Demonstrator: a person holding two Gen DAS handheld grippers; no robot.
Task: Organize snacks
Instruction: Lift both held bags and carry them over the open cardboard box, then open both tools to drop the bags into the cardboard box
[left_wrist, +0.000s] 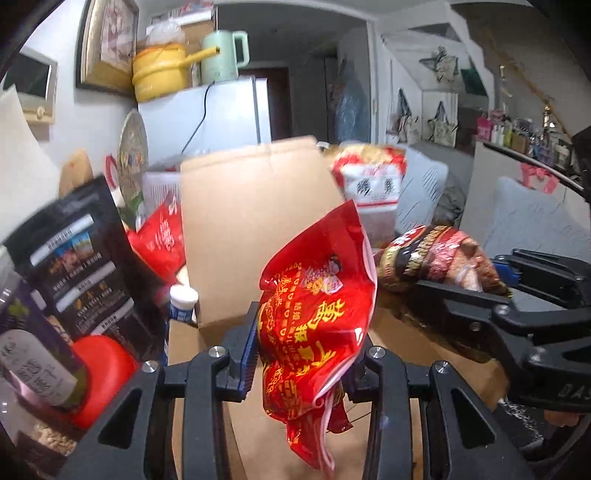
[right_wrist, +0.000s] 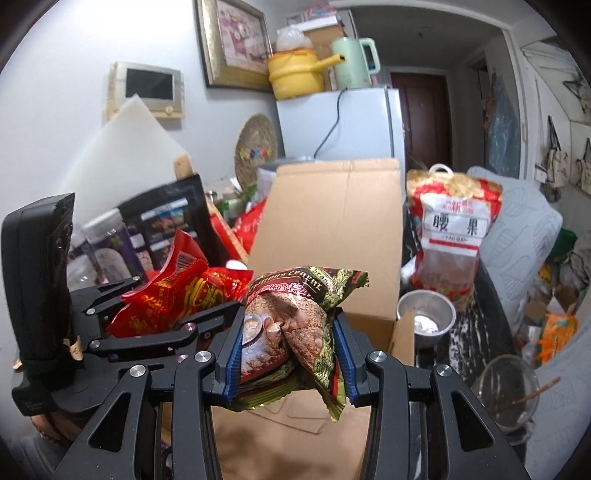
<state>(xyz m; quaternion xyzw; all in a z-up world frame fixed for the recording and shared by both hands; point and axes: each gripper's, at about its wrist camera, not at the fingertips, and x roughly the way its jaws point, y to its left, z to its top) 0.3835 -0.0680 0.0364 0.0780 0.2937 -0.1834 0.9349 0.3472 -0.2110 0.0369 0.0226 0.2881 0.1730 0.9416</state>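
Note:
My left gripper (left_wrist: 301, 350) is shut on a crumpled red snack bag with gold print (left_wrist: 314, 325), held over the open cardboard box (left_wrist: 251, 206). To its right, my right gripper (left_wrist: 476, 291) holds a dark brown and gold packet (left_wrist: 439, 254). In the right wrist view my right gripper (right_wrist: 290, 354) is shut on that brown and gold packet (right_wrist: 291, 321), above the cardboard box (right_wrist: 332, 221). The left gripper (right_wrist: 162, 314) shows at the left with the red snack bag (right_wrist: 177, 295).
A black pouch (left_wrist: 77, 254), a red lid (left_wrist: 101, 373) and a white-capped bottle (left_wrist: 183, 302) crowd the box's left. A cashew bag (right_wrist: 452, 232) stands right of the box, with a metal cup (right_wrist: 426, 319) and a glass bowl (right_wrist: 508, 391). A fridge (right_wrist: 340, 125) stands behind.

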